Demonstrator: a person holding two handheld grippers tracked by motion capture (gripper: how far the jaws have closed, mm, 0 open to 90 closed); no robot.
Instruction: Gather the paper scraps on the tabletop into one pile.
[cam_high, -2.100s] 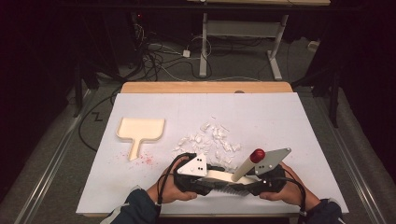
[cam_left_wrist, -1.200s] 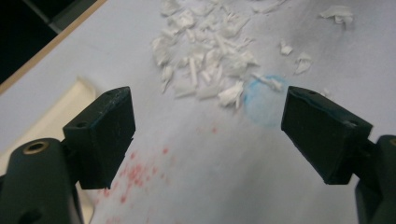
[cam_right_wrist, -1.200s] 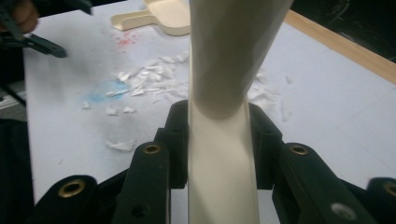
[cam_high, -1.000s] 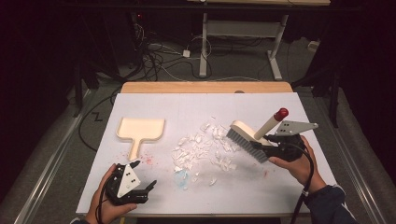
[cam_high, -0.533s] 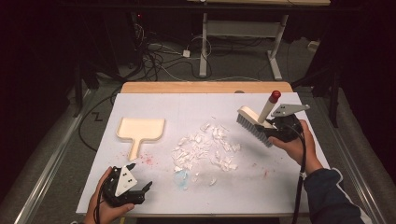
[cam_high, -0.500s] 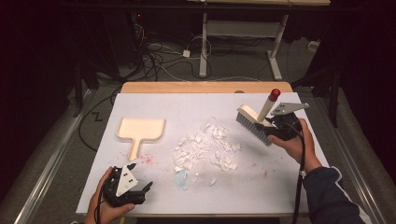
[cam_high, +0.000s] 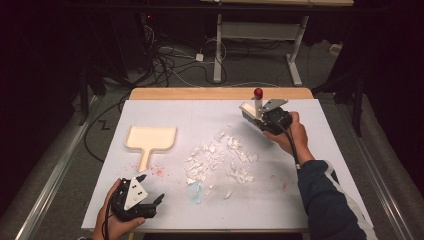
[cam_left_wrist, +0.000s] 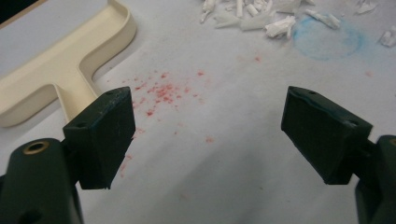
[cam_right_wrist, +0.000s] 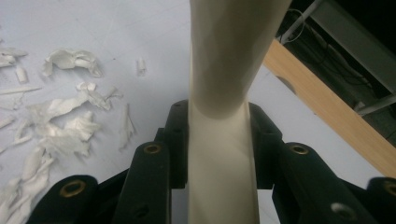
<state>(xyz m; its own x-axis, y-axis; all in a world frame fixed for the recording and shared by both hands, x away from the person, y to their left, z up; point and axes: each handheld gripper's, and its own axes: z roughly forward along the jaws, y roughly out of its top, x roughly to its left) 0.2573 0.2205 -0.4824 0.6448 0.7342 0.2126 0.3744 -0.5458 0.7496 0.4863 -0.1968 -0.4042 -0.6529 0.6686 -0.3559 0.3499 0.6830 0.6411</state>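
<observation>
Holding cream plastic hand brush with red-tipped handle (cam_high: 252, 109) pinched in my right gripper (cam_high: 272, 120), beyond white paper scraps (cam_high: 220, 159). Left gripper (cam_high: 137, 202) spread, empty. Next, I judge: sweep toward cream plastic dustpan (cam_high: 149, 140).

The table sheet (cam_high: 310, 190) is white, with scattered white paper scraps (cam_high: 220, 160), red speckles (cam_left_wrist: 163, 93) and a pale blue smudge (cam_high: 195, 192). The dustpan (cam_high: 150, 140) is cream; the brush (cam_high: 252, 110) is cream with a red tip. The black left gripper (cam_left_wrist: 205, 126) carries a grey plate.
</observation>
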